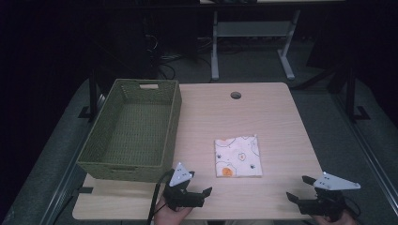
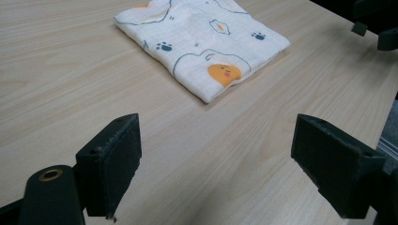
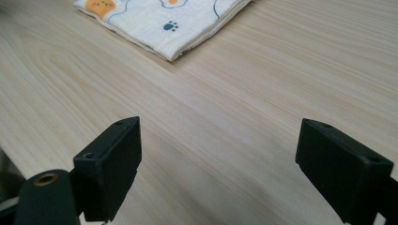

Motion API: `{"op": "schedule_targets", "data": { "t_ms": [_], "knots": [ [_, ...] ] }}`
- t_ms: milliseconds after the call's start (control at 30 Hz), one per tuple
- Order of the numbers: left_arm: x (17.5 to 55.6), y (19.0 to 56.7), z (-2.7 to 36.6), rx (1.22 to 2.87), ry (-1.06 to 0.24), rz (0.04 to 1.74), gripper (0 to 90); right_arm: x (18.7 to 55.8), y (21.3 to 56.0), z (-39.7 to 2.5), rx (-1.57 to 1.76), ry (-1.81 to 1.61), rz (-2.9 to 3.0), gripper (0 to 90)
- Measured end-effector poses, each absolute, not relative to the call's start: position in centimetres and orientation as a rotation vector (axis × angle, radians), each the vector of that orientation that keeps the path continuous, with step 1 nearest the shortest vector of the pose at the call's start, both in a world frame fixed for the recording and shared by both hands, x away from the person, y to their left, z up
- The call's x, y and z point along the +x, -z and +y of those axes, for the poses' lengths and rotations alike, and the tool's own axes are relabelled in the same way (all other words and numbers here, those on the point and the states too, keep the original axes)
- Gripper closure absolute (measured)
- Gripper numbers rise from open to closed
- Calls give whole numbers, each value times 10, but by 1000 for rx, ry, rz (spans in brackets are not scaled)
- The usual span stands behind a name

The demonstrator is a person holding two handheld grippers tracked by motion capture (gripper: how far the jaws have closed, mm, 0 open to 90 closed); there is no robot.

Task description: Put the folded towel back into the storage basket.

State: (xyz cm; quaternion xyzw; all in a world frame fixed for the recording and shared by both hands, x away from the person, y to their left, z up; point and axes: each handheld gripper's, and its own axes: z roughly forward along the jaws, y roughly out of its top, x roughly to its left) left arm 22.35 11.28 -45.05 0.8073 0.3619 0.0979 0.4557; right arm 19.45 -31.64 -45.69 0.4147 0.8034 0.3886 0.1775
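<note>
Folded cloth point(image 1: 238, 156) lies flat on the wooden table point(image 1: 277, 112), a little to the right of the middle and closer to the person's edge. It is a white square with orange shapes, dark outlines and small paw prints. In the left gripper view the cloth point(image 2: 202, 42) is ahead of the jaws and well apart from them, with one folded corner pointing toward the camera. In the right gripper view only its near corner point(image 3: 164, 21) appears at the top, also well apart from the jaws.

On the left side of the table stands a green woven basket point(image 1: 174, 110) with a handle hole in its far wall. A round hole point(image 1: 235, 95) is in the table top near the far edge.

In the high view the left gripper point(image 1: 201, 192) is at the near edge, just in front of the basket's near right corner and below the left corner of the cloth. Its jaws are wide apart and nothing is between them. The right gripper point(image 1: 299, 188) is at the near right corner of the table, to the right of the cloth and not touching it. Its jaws also stand wide apart and hold nothing. Each gripper carries a grey three-cornered plate on top, and a hand holds each one from below.
</note>
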Motion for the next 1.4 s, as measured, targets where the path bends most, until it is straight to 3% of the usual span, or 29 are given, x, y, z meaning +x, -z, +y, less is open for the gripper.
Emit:
{"op": "schedule_targets", "data": {
  "t_ms": [700, 1400],
  "knots": [
    [260, 438, 82, 2013, -242, 915, 172, 247, 432, -298, 1141, -1131, 2380, 194],
    [314, 448, 46, 2006, -216, 1082, 178, 316, 417, -250, 1183, -1067, 2580, 232]
  ]
}}
